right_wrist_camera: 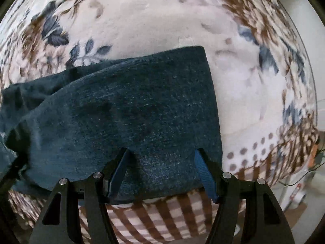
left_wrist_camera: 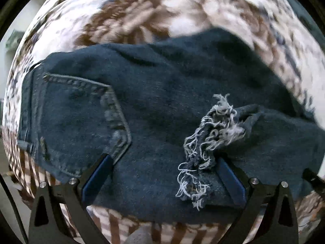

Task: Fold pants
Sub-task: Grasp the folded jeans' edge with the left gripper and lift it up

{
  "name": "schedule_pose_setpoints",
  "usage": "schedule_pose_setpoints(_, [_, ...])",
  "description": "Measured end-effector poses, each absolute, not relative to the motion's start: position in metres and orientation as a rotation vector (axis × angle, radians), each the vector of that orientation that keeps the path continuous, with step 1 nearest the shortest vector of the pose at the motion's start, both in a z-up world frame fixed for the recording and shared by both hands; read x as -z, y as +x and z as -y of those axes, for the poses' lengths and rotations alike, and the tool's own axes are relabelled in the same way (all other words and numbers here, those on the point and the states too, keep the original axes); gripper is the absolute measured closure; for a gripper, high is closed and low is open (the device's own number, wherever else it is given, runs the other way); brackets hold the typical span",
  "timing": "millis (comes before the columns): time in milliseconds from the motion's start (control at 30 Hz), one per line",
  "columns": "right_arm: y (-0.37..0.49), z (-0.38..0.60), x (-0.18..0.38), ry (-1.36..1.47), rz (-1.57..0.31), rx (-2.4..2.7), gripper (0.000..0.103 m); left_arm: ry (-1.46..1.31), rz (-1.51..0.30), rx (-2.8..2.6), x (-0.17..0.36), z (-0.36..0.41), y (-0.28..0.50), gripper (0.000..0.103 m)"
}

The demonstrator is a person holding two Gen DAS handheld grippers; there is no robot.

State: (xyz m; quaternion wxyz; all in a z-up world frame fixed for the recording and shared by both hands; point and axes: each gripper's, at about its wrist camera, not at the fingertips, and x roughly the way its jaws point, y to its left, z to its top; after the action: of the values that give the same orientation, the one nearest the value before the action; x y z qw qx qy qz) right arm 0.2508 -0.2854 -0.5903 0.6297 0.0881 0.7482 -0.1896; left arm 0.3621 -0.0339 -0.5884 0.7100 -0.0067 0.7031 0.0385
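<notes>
Your pants (left_wrist_camera: 162, 105) lie on the flowered blanket (left_wrist_camera: 182, 14), dark denim already doubled over on itself, which is why the frayed hem (left_wrist_camera: 207, 142) sits up on top of the seat area instead of at the far end. In the left wrist view the back pocket (left_wrist_camera: 81, 118) lies to the left and the waistband edge runs down that side, so the seat faces up and the leg end has been brought back over it. The loose white threads of the hem lie right beside the inner face of one pad, but nothing shows the pads pressing on them.

Your left gripper (left_wrist_camera: 164, 162) stands wide over the denim, both blue pads spread and the cloth lying flat under the gap rather than pinched. That fits a hand that has laid the hem down and has no fold to carry.

In the right wrist view the folded edge (right_wrist_camera: 211, 101) of the pants runs clean and straight along the right side, with bare blanket beyond it. Your right gripper (right_wrist_camera: 160, 158) hangs over the near part of that cloth with its jaws apart; denim shows between the pads but is not clamped.

I judge the first fold as made, with both tongs free. The bundle looks uneven on the left of the right view, where the cloth bunches, so you probably want to smooth or square it before the next fold.
</notes>
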Motion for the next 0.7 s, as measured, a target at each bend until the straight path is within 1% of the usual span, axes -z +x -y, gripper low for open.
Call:
schedule_pose_setpoints(133, [0.255, 0.273, 0.576, 0.147, -1.713, 0.417, 0.034, -0.157, -1.494, -0.127, 0.552, -0.008, 0.352, 0.000])
schedule_pose_setpoints(233, [0.257, 0.259, 0.563, 0.106, -1.709, 0.393, 0.034, -0.251, -1.446, -0.215, 0.525, -0.061, 0.334, 0.000])
schedule_pose_setpoints(333, [0.260, 0.242, 0.554, 0.085, -1.701, 0.362, 0.034, -0.371, -1.422, -0.304, 0.516, -0.111, 0.311, 0.000])
schedule_pose_setpoints(400, [0.263, 0.232, 0.548, 0.103, -1.701, 0.328, 0.021, -0.501, -1.411, -0.359, 0.518, -0.147, 0.296, 0.000])
schedule_pose_setpoints(433, [0.264, 0.224, 0.548, 0.115, -1.701, 0.311, 0.008, -0.567, -1.402, -0.385, 0.523, -0.162, 0.285, 0.000])
schedule_pose_setpoints(533, [0.269, 0.198, 0.545, 0.121, -1.703, 0.265, 0.008, -0.708, -1.369, -0.471, 0.536, -0.198, 0.271, 0.000])
schedule_pose_setpoints(633, [0.273, 0.169, 0.548, 0.149, -1.711, 0.203, 0.008, -0.835, -1.343, -0.478, 0.551, -0.213, 0.267, 0.000])
schedule_pose_setpoints(700, [0.277, 0.146, 0.553, 0.158, -1.721, 0.172, 0.008, -0.950, -1.313, -0.454, 0.565, -0.222, 0.271, 0.004])
